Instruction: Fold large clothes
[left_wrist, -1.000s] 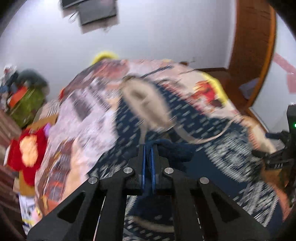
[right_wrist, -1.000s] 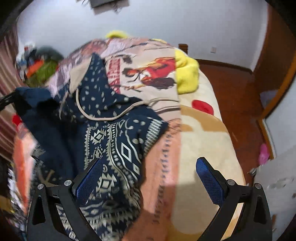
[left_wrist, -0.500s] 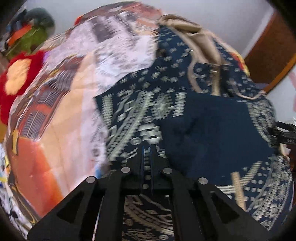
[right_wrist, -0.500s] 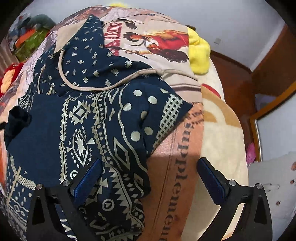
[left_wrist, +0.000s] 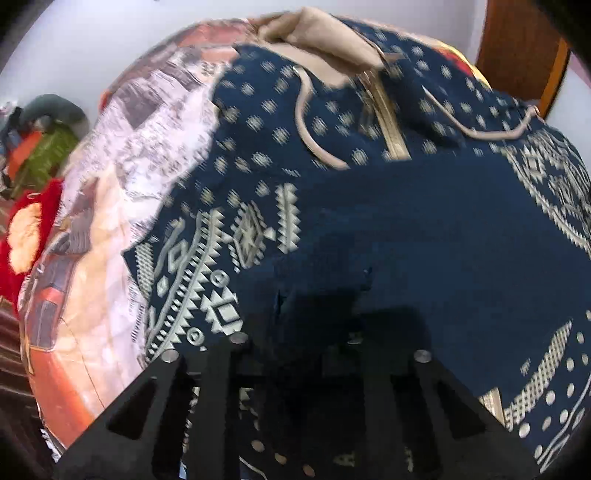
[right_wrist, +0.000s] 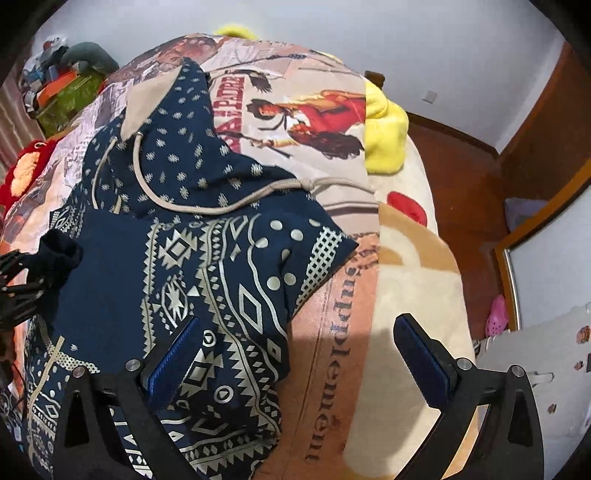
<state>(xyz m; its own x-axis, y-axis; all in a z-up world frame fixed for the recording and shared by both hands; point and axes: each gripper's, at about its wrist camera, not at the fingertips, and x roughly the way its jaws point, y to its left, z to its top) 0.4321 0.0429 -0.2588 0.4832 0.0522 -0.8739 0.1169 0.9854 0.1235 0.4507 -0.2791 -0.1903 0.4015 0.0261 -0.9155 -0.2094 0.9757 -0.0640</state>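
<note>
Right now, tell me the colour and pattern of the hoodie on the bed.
The hoodie is navy with a cream geometric print; the right wrist view shows it best.

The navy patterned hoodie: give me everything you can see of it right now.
The hoodie is navy with cream geometric bands low and small motifs near the top, a beige-lined hood, beige drawstrings and a zipper. It looks like soft knit. It lies spread on the printed blanket, one plain navy sleeve folded across the front. The left gripper holds the sleeve cuff; the right gripper is open above its lower edge.
</note>
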